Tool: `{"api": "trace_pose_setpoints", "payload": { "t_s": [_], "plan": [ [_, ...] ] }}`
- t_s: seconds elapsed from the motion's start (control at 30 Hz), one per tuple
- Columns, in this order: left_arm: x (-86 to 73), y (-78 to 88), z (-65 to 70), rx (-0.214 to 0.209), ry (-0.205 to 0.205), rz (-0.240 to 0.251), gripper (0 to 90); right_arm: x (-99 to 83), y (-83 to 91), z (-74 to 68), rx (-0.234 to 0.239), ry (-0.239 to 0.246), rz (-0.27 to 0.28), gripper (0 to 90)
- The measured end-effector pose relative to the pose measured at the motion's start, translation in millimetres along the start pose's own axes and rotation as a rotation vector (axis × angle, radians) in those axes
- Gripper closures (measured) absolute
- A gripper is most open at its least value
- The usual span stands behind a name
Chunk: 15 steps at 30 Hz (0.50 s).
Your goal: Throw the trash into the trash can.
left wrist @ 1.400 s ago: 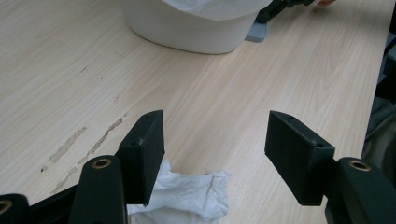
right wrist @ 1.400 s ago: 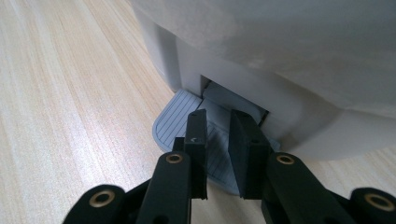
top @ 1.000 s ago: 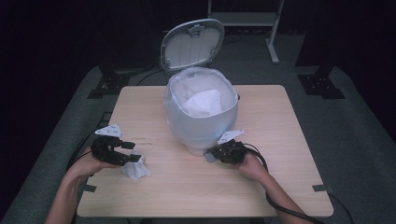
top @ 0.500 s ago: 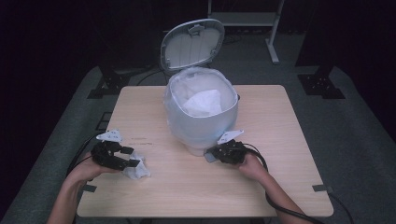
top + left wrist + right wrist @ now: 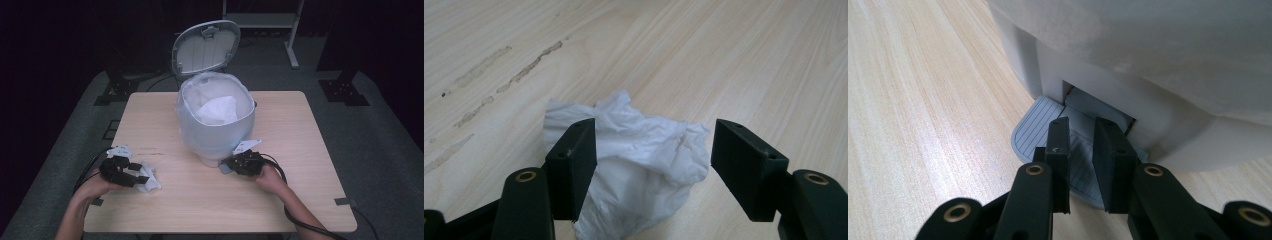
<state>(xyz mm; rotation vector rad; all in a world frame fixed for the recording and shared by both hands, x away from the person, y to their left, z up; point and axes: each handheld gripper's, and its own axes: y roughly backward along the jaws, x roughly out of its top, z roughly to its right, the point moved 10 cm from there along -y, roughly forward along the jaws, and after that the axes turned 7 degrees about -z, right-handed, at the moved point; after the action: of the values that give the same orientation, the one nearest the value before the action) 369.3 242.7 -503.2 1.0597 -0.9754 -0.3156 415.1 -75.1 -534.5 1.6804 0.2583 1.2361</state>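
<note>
Straddling a crumpled white tissue [image 5: 639, 165], the left tongs [image 5: 654, 165] stand apart, one jaw against the paper's edge, the other clear of it. That tissue lies on the wooden counter [image 5: 310, 130] near its front left corner, seen from above at [image 5: 146, 177] under the left tongs [image 5: 137, 175]. Across the counter, the right tongs [image 5: 1082, 165] are drawn narrow, nearly shut, with their tips resting on the grey ribbed pedal [image 5: 1035, 127] at the foot of the white bin [image 5: 215, 120], whose lid [image 5: 206, 46] stands raised and whose liner bag [image 5: 192, 97] drapes over the rim.
</note>
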Motion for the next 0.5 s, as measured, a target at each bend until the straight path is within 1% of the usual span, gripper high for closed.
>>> {"api": "trace_pose_setpoints", "payload": {
  "t_s": [0.17, 0.23, 0.27, 0.37, 0.5],
  "plan": [
    [-3.8, -6.1, -1.9, -0.001, 0.012, -0.008, 34.2, 0.2, -0.1, 0.1, 0.000, 0.003, -0.001, 76.8],
    [-5.2, -7.7, -2.1, -0.005, 0.011, -0.015, 34.4, 0.2, -0.1, 0.1, 0.000, 0.003, -0.001, 76.8],
    [-7.4, -11.2, -1.8, -0.009, 0.010, -0.028, 34.5, -0.1, 0.0, 0.0, 0.001, 0.001, 0.000, 76.8],
    [-8.3, -14.6, -2.1, -0.013, 0.013, -0.025, 35.1, 0.2, -0.1, 0.1, 0.000, 0.003, -0.001, 76.8],
    [-10.8, -18.0, -2.8, -0.017, 0.012, -0.042, 37.0, 0.2, -0.1, 0.1, 0.000, 0.004, -0.001, 76.8]
  ]
}}
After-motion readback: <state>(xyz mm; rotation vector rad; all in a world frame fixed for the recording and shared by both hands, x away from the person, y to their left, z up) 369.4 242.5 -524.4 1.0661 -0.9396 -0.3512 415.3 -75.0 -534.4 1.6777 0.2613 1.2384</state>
